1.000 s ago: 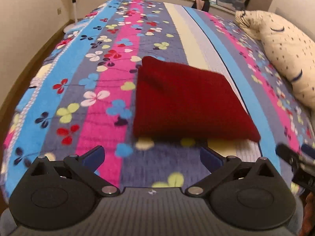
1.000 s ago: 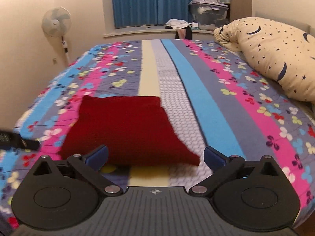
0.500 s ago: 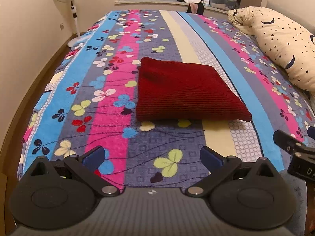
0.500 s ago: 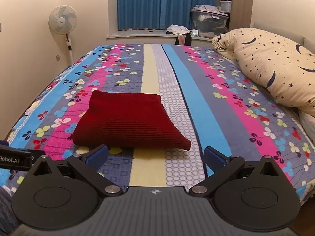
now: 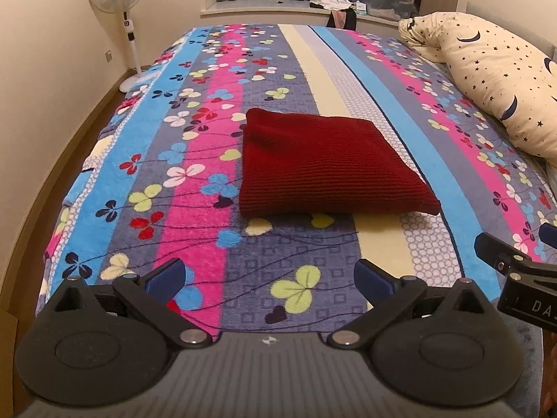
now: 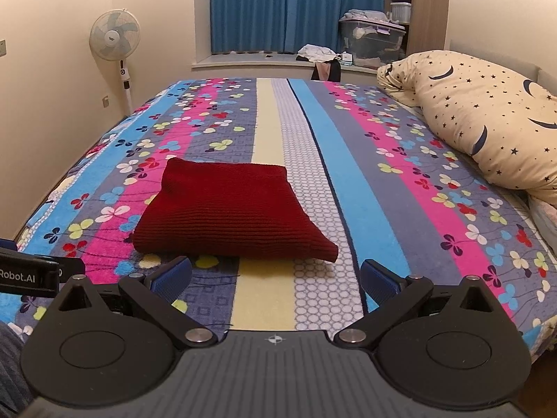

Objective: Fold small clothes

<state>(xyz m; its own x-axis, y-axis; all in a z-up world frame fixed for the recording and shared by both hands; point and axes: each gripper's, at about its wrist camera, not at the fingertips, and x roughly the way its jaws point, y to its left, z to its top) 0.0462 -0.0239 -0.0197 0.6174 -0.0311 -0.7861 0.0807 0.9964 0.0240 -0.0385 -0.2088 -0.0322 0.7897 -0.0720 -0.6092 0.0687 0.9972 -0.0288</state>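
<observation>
Red knit (image 5: 323, 163) lies folded into a flat, roughly square packet on the blanket (image 5: 195, 188), at centre of the left wrist frame and left of centre in the right wrist frame (image 6: 229, 212). No strongly long axis: the packet is near square, slightly wider across the bed than deep. Ribbing runs across the bed, parallel to the near edge. Near edge is a thick, rounded fold facing the grippers; the near right corner runs out to a point. Far left corner is puffed up a little. Packet sits across the pink, grey floral and cream stripes, with its right corner reaching the white hexagon-print stripe.

Left gripper (image 5: 269, 278): blue-padded fingers spread wide, nothing between them, held over the near part of the blanket, well short of the knit. It aims up the bed along the stripes, roughly level.

Right gripper (image 6: 275, 275): fingers likewise wide apart and empty, pointing up the bed, tips just short of the knit's near edge as seen in its own view. Its black finger shows at the right edge of the left wrist frame (image 5: 501, 257); the left gripper's body shows at the left edge of the right wrist frame (image 6: 31, 271). The two are side by side, apart, neither touching the knit.

Surroundings: star-and-moon pillow (image 6: 487, 118) at right of the bed, clear of the knit; fan (image 6: 115, 38) at upper left by the wall; blue curtains (image 6: 271, 7) at top centre; storage box (image 6: 372, 41) on the sill.
</observation>
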